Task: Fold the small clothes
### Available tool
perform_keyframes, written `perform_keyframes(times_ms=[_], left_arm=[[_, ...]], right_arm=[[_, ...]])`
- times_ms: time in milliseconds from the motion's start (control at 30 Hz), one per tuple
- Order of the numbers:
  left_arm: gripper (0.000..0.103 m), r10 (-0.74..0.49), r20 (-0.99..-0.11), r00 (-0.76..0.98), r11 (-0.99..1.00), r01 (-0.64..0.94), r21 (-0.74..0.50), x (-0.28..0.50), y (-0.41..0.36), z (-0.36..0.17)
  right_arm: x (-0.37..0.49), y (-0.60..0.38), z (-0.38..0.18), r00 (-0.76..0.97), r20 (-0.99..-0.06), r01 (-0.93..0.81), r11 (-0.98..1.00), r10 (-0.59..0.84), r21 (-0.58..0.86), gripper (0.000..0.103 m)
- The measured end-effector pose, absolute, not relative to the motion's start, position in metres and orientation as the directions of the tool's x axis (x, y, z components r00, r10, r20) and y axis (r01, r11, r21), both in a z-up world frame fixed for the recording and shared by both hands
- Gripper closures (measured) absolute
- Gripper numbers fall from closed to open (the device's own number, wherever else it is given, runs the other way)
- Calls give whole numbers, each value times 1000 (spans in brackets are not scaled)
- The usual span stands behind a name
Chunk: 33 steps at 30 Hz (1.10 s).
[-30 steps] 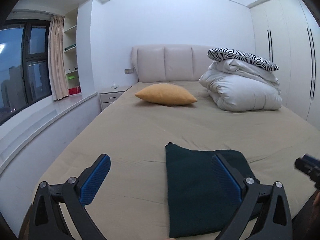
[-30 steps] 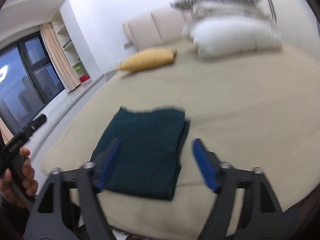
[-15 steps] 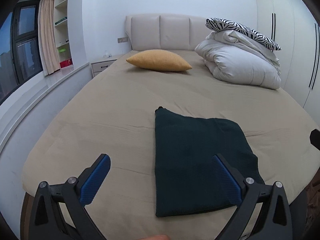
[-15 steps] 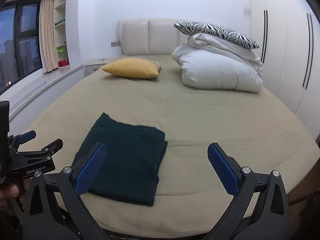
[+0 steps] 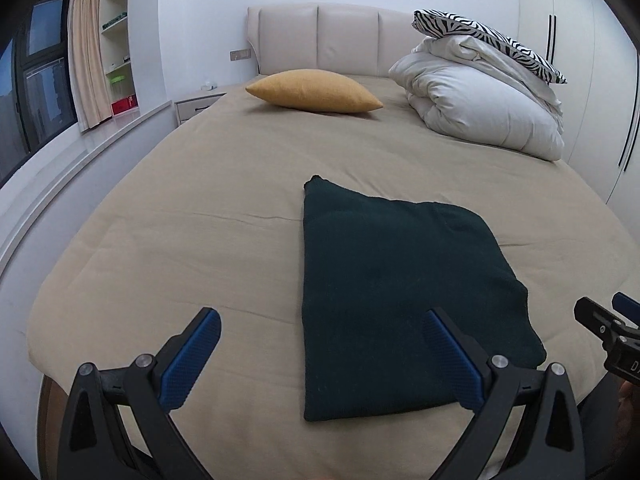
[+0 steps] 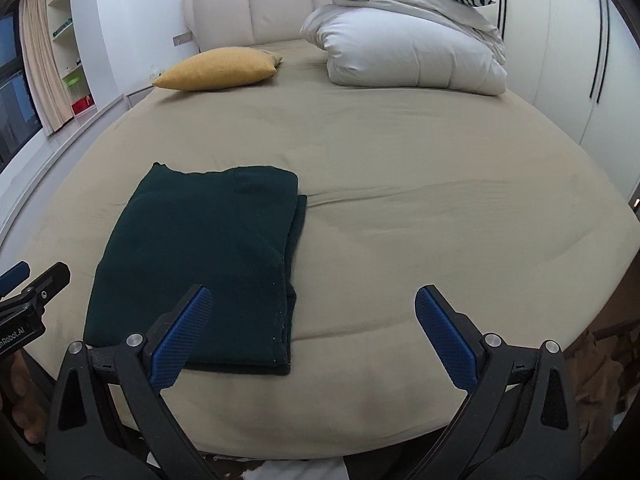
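Folded dark green garment [image 5: 400, 292] lying flat on the beige bed [image 5: 200, 208], near the foot edge, in a neat rectangle with stacked layers showing along its 3 o'clock side in the right wrist view [image 6: 192, 268]. One small corner poking out at the far 11 o'clock end of the fold.

Left hand-held gripper [image 5: 320, 360] hovering above the foot of the bed, blue-padded fingers [image 5: 188, 364] spread wide apart, nothing between them; the 3 o'clock finger overlapping the garment's near end in the picture, contact not visible. Right hand-held gripper [image 6: 312, 336] likewise held wide apart and empty, its 9 o'clock finger [image 6: 180, 336] over the garment's near corner, its 3 o'clock finger over bare sheet. Each gripper's tip peeking into the other's view: the right one at 3 o'clock in the left wrist view, the left one at 9 o'clock in the right wrist view.

Toward 12 o'clock, well apart from the garment: yellow pillow [image 5: 314, 91] near the padded headboard [image 5: 320, 40], and at 1 o'clock a folded white duvet [image 5: 480, 112] topped by a zebra-striped pillow [image 5: 488, 40]. Curtain [image 5: 84, 48] and window at 10 o'clock, white wardrobe [image 5: 592, 80] at 2 o'clock.
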<state>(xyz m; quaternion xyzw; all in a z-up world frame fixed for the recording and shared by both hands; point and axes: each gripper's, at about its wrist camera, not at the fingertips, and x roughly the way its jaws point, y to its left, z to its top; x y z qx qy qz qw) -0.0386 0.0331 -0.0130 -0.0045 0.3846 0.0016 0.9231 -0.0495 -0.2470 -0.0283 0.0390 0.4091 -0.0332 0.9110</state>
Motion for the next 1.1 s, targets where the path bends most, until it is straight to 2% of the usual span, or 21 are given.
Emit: perform_keyframes(times_ms=[1100], left_arm=[[0,5,-726,687,1000,-20,-12,-38,35,-24]], right_arm=[[-52,-225,-30,649,-761,35,999,-3,26,0]])
